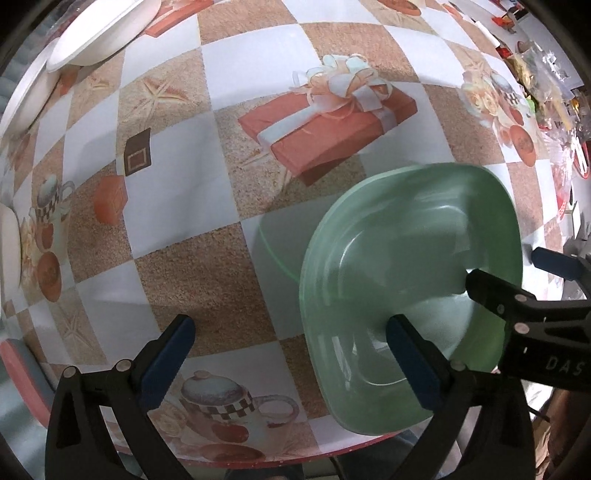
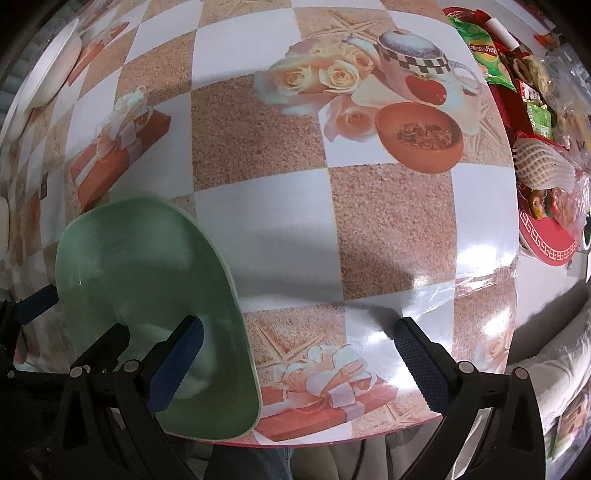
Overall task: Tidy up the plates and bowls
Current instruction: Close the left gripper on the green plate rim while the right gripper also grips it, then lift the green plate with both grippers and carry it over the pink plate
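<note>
Green plate [image 1: 406, 288] is lying on the near edge of the desk [image 1: 221, 258], its near rim overhanging slightly, on the patterned oilcloth. The left hand-held gripper [image 1: 291, 354] is hanging over it with jaws spread wide, one finger above the plate's well, the other over bare cloth to the left; nothing is sitting between the pads. The right hand-held gripper [image 2: 299, 354] is also standing wide open and empty, its left finger over the plate, the rest over the cloth to the right. White bowls [image 1: 99, 33] are waiting at the far left. A red tray of snacks [image 2: 546, 243] is sitting at the right.

The plate is looking stiff, glossy and probably light, likely glass or melamine, so it is liable to slip and possibly chip. The overhanging near rim is seeming the best place to pinch, one pad above and one below.
</note>
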The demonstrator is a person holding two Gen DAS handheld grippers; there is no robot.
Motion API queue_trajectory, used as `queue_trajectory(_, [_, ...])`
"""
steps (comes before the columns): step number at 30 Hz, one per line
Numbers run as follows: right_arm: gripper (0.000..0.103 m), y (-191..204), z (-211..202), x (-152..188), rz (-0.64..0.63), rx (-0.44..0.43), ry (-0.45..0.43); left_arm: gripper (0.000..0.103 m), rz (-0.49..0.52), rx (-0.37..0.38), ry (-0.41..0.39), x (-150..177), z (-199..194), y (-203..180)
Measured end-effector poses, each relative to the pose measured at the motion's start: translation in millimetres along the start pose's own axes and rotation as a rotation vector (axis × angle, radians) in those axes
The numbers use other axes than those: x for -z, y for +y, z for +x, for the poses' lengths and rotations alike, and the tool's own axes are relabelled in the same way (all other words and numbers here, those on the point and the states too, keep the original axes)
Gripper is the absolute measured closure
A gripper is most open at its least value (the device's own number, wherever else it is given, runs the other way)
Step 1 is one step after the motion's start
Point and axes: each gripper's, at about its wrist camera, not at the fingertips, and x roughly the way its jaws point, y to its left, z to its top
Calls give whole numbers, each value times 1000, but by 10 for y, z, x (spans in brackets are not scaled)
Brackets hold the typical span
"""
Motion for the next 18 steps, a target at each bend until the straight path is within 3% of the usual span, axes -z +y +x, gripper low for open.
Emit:
queue_trajectory(5, [0, -34, -10, -74, -8, 3, 41, 0, 8, 4, 40, -24, 5, 15])
queue_trajectory(8, [8, -12, -66, -65, 2, 3, 36, 5, 16, 5, 41, -73, -6, 14])
queue_trajectory(11, [29, 56, -162, -32, -23, -4, 11, 15, 37, 7, 33, -79, -85, -3])
queue_trajectory(13, [56, 94, -226, -27, -37, -25, -2, 23, 61, 11, 30, -89, -125, -36])
queue_trajectory(16, [77, 143, -246, -25, -32, -66, 6, 50, 111, 23, 11, -104, -200, -80])
queue_trajectory(17, [79, 161, -248, -29, -28, -71, 8, 74, 127, 35, 4, -110, -226, -88])
queue_trajectory(18, [81, 182, -246, -32, -23, -77, 11, 85, 141, 84, 13, -127, -237, -83])
